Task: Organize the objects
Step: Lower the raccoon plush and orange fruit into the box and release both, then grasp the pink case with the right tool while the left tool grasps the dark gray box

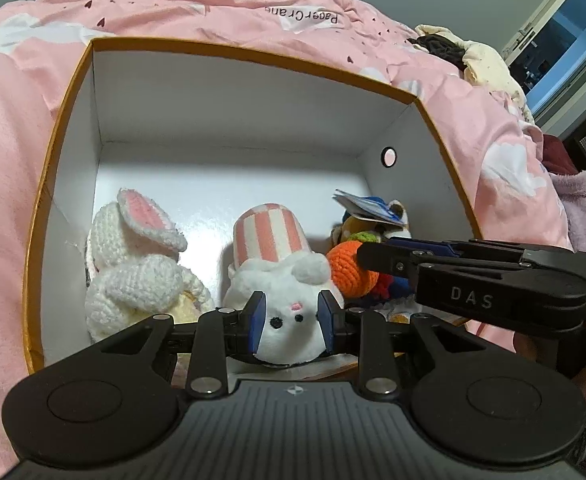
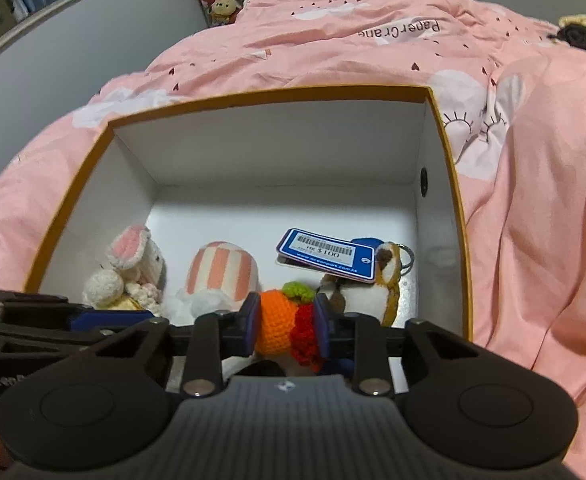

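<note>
Several toys already lie in the box; the left gripper clasps the white plush bunny low centre, the right gripper the crocheted carrot, both unreleased.

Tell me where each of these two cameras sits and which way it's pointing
Left wrist: on the left gripper, looking down into the box; its fingers flank the white plush bunny, and the right gripper crosses at right.
Right wrist: on the right gripper, same direction, fingers around the orange crochet toy; the left gripper's body shows lower left.
Shared: box, both toys, crochet rabbit, pink duvet.
</note>
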A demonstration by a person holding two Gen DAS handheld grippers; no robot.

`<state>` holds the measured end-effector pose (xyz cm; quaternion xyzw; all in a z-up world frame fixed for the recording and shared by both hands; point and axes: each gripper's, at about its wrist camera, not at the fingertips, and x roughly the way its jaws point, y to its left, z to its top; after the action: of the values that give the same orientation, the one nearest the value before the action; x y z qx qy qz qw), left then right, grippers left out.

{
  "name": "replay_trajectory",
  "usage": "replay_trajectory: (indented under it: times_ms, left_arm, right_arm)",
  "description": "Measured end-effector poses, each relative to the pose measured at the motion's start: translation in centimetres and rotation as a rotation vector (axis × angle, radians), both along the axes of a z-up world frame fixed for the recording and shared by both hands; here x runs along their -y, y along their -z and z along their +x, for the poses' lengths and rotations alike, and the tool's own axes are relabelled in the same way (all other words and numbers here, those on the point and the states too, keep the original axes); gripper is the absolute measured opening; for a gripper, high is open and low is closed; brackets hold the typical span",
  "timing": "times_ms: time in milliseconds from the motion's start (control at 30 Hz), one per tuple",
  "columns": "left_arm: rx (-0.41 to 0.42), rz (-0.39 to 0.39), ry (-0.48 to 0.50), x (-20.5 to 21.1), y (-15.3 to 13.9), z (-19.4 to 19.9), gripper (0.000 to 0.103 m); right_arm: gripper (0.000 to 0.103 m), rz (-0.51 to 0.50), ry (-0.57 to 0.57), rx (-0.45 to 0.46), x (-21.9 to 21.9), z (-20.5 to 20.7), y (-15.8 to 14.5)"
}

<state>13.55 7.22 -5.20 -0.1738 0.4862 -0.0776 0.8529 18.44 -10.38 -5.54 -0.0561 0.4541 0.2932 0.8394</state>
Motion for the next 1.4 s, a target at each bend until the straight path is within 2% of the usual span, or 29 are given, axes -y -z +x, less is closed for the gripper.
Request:
replay_trajectory:
  times_ms: [200,300,400,500,600,700,833,967,1033,1067,1100,1267,1400]
  left_arm:
    - [-0.012,-0.003,-0.001,-0.2,0.3,0.0,0.032]
    - [-0.004,0.0,0.005,-0.1,0.1,-0.2,0.032]
    - [0.012,0.003,0.008,-0.2,-0.5,-0.6,0.032]
    - [0.034,0.001,0.017,0.0,-1.4,-1.2,0.032]
    - [0.07,0.001,0.043,0.6,-2.6,-2.1,0.032]
    - [0.1,-0.007,0.069,1.1,-3.7,-3.3,0.032]
    - [0.105,-0.039,0.082,1.9,-4.4,-4.4,0.032]
    - [0.101,-0.04,0.107,3.3,-4.4,-5.3,0.034]
    - [0.094,-0.051,0.125,4.1,-4.3,-5.7,0.039]
    - [0.09,-0.059,0.132,4.4,-4.2,-5.9,0.049]
    - [0.087,-0.07,0.139,4.9,-4.1,-6.0,0.052]
    - [0.079,-0.079,0.187,7.3,-3.9,-6.1,0.056]
    - [0.044,-0.096,0.139,8.4,-2.7,-5.3,0.059]
  right_arm:
    - [0.03,-0.027,0.011,-0.033,-0.2,0.3,1.4]
    - [0.027,-0.047,0.025,-0.105,-0.4,0.7,3.1]
    - [0.026,-0.026,0.036,-0.116,0.2,0.5,3.1]
    - [0.027,-0.006,0.03,-0.098,0.6,-0.2,2.2]
    - [0.028,0.012,0.018,-0.03,1.1,-1.3,0.2]
    - [0.034,0.043,0.021,0.025,2.3,-2.6,-1.7]
    - [0.041,0.065,0.04,0.06,4.6,-4.1,-3.3]
    - [0.042,0.067,0.088,0.073,7.4,-5.7,-3.9]
    - [0.043,0.061,0.118,0.072,8.8,-6.3,-3.9]
    - [0.044,0.055,0.134,0.067,9.4,-6.6,-3.8]
    - [0.045,0.05,0.149,0.061,10.1,-6.9,-3.6]
    - [0.047,0.013,0.215,0.015,12.5,-8.0,-2.1]
    - [0.046,0.003,0.242,-0.02,13.7,-8.4,-0.9]
